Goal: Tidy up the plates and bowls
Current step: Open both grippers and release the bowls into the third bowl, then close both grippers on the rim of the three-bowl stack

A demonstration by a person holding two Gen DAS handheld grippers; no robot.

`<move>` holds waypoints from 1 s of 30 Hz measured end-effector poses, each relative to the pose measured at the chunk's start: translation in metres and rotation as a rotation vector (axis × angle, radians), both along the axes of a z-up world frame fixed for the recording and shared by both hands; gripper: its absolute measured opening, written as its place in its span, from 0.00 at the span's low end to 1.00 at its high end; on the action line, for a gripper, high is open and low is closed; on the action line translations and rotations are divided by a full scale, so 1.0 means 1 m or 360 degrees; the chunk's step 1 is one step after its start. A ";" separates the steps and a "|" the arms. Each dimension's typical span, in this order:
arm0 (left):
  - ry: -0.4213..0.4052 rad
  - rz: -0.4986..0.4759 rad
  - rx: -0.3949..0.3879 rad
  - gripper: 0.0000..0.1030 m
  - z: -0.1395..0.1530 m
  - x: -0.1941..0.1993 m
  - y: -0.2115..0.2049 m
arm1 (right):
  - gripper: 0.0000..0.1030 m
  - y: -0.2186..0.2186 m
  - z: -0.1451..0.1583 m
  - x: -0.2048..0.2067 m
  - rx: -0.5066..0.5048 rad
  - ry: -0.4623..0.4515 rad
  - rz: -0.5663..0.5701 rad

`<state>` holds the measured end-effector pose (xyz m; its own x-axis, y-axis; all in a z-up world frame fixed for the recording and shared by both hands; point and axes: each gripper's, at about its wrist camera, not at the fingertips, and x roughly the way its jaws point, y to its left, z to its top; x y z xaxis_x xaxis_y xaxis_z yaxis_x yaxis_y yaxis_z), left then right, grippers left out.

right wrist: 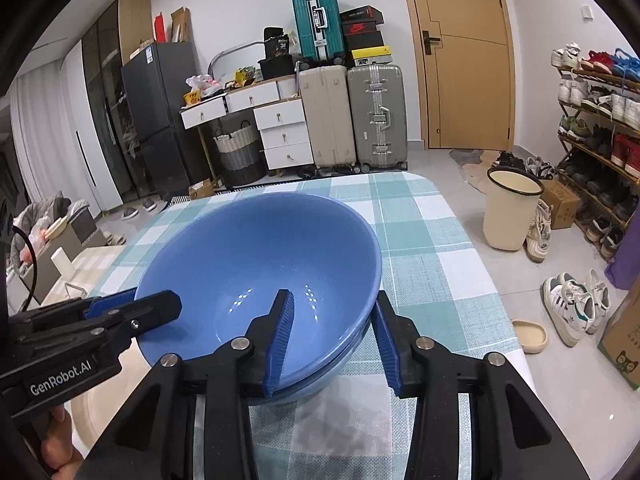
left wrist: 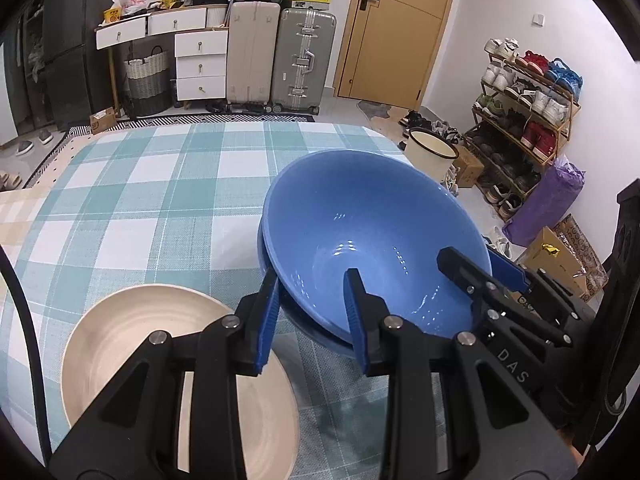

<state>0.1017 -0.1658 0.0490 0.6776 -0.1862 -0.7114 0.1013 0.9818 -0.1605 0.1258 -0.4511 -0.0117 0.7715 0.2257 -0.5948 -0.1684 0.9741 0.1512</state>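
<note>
Top bowl [left wrist: 372, 240]: blue, nested in a second blue bowl, tilted, with its near rim low. The pair sat near the right edge of the checked surface [left wrist: 160, 184].

Lower bowl [right wrist: 320, 376]: only a band of its rim and wall showed under the top bowl. It appeared to rest on the surface.

Left tool [left wrist: 316, 316]: jaws straddled the near-left rim of the stack, one finger inside the top bowl, one outside. The gap was narrow, but whether the pads pressed the wall could not be told.

Right tool [right wrist: 332, 340]: jaws straddled the near-right rim, one finger inside, one outside. The outer finger stood clear of the wall, so the jaws were judged open and not gripping.

Plate [left wrist: 176, 376]: cream, flat on the surface just left of the bowls, partly under the left tool.

Step in hand: judged to be seating the top bowl into the lower one and letting go.

Method advised: level the top bowl before release so that the rims sit parallel. Open each tool fully, then draw it back along its own line so that no finger hooks the rim.

Risk: the stack was close to the surface edge, with a bin [right wrist: 512, 212] and shoes [right wrist: 572, 304] on the floor beyond. A dragged rim could tip or shift it.
</note>
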 end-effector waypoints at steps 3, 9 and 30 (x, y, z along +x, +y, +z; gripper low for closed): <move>0.0018 0.0012 0.0002 0.27 -0.002 0.001 0.003 | 0.40 0.000 0.000 -0.001 0.0001 0.0007 -0.0003; 0.0082 0.0027 -0.0024 0.27 -0.010 0.004 0.013 | 0.44 -0.001 0.000 -0.003 0.0008 0.0018 0.0018; 0.0172 0.0106 -0.0164 0.99 -0.020 0.033 0.036 | 0.84 -0.022 -0.010 0.005 0.0177 0.0098 -0.0075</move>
